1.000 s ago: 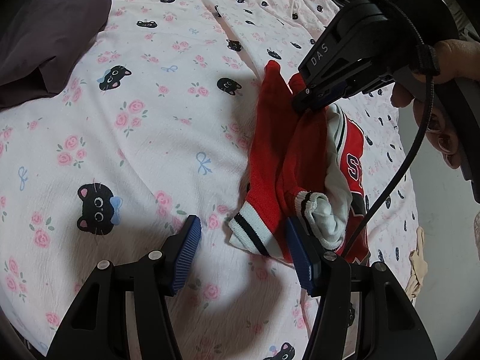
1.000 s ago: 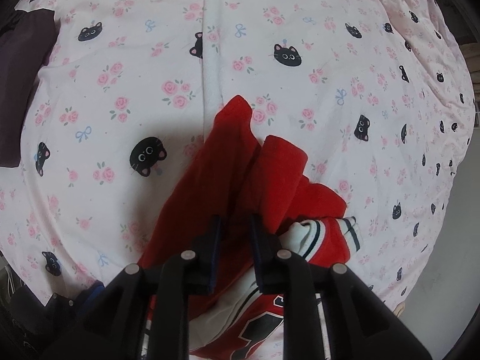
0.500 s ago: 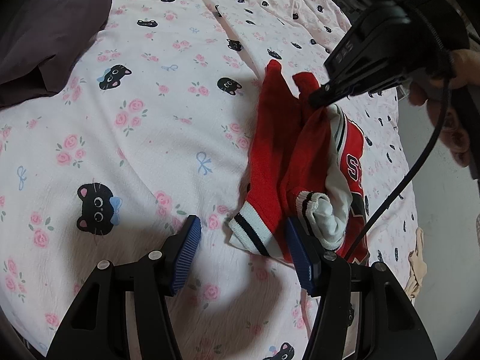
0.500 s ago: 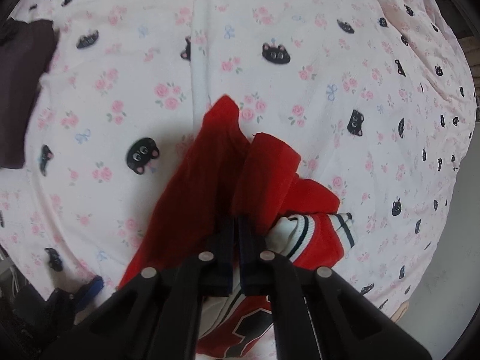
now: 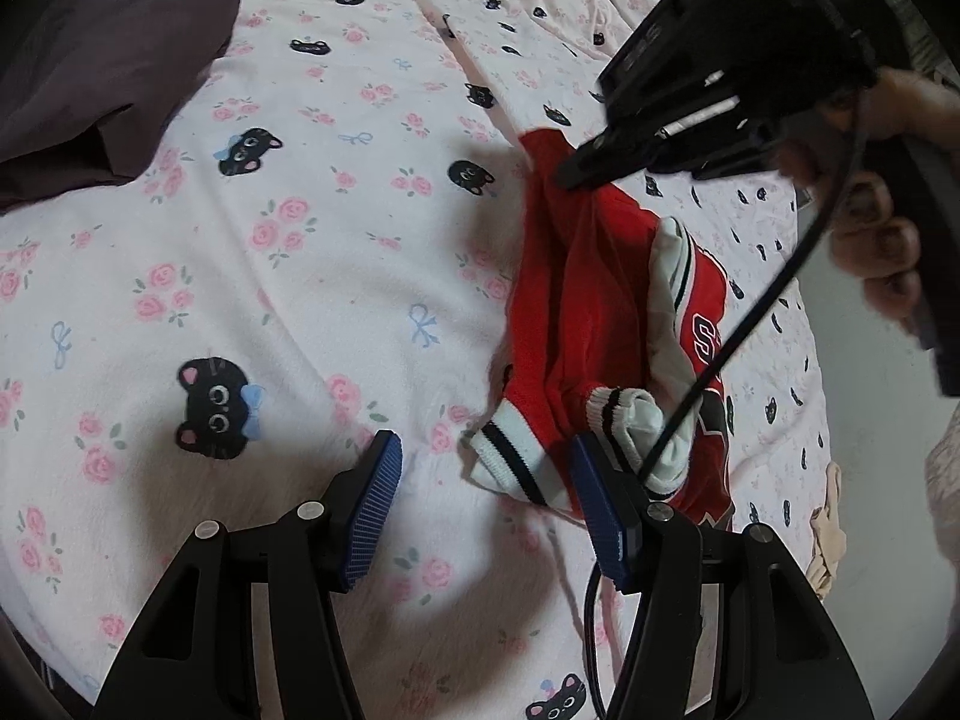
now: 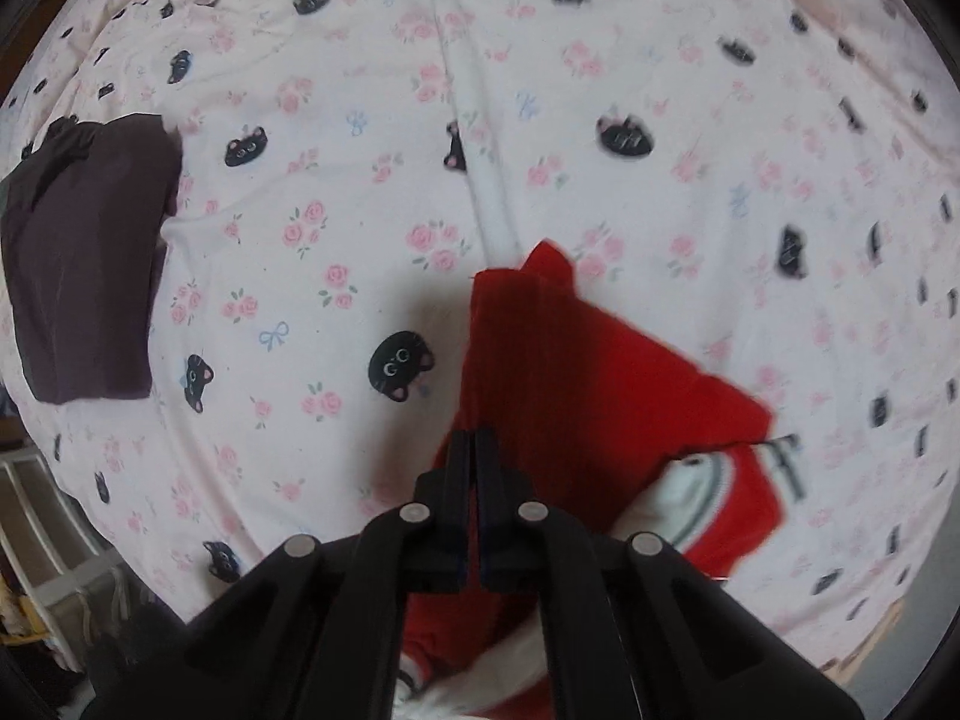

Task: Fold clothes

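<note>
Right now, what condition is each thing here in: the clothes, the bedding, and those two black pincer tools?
Red jersey: crumpled, not yet folded, one red edge pinched and lifted.
Dark garment: folded, lying flat on the bed, untouched.
Bedsheet: spread out, lightly wrinkled.
Right gripper: shut on the red jersey.
Left gripper: open, holding nothing, striped cuff just ahead of it.

Dim indoor light; soft shadows; fisheye edges dark, right view blurred.

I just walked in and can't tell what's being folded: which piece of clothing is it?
Look at the pink bedsheet printed with black cats and roses. The red jersey lies crumpled on it, pinched by the right gripper. Its white, black-striped trim sets it apart from the plain dark garment.
</note>
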Demonstrator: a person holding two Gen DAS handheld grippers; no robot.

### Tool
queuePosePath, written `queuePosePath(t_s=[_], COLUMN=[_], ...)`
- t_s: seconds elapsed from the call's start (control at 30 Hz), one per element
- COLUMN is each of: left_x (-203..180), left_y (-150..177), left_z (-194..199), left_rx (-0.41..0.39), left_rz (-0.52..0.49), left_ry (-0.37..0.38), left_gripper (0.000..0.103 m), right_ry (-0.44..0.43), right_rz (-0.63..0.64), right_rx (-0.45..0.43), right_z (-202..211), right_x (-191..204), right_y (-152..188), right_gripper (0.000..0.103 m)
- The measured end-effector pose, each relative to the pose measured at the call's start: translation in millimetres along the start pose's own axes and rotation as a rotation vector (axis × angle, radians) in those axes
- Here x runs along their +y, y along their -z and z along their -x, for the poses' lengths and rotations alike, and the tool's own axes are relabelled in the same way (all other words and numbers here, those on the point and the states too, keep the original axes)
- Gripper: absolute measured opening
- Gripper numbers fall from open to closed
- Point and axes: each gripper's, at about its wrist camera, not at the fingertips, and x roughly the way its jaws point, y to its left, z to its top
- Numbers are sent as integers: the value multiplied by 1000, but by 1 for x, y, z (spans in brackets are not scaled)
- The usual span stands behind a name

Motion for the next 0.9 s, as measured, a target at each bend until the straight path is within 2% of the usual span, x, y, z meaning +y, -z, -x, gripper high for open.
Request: queuePosePath(t_s=[0.07, 0.17, 0.23, 0.3, 0.37, 0.43, 0.6, 0.67, 0.8, 0.9], left_x=[5, 16, 20, 24, 27, 30, 31, 32, 33, 31], left_y=[-1, -6, -10, -12, -14, -17, -19, -21, -24, -25], left_z=[5, 18, 24, 26, 26, 24, 18, 17, 16, 17], left_rx=[-14, -55, -74, -88, -91, -93, -91, -92, -92, -89], left_rz=[19, 64, 70, 76, 84, 91, 92, 94, 98, 98], left_ry=[-7, -4, -5, -17, -27, -40, -71, -78, -88, -84], left_gripper=[53, 53, 53, 53, 53, 53, 53, 53, 53, 53], right_ry=[-60, -292, -415, -443, -431, -382, -256, -230, -198, -221], right_rz=[-21, -62, -92, -77, -39, 2, 117, 175, 201, 155], right_rx=[2, -33, -106, -163, -226, -275, -331, -302, -279, -344], right_z=[-13, -16, -2, 11, 27, 43, 55, 39, -6, -20], right_x=[1, -4, -12, -23, -32, -36, -35, -34, -22, -21], right_y=[-3, -3, 2, 10, 27, 49, 115, 141, 163, 169], right_gripper=[7, 13, 17, 19, 19, 19, 19, 19, 20, 21])
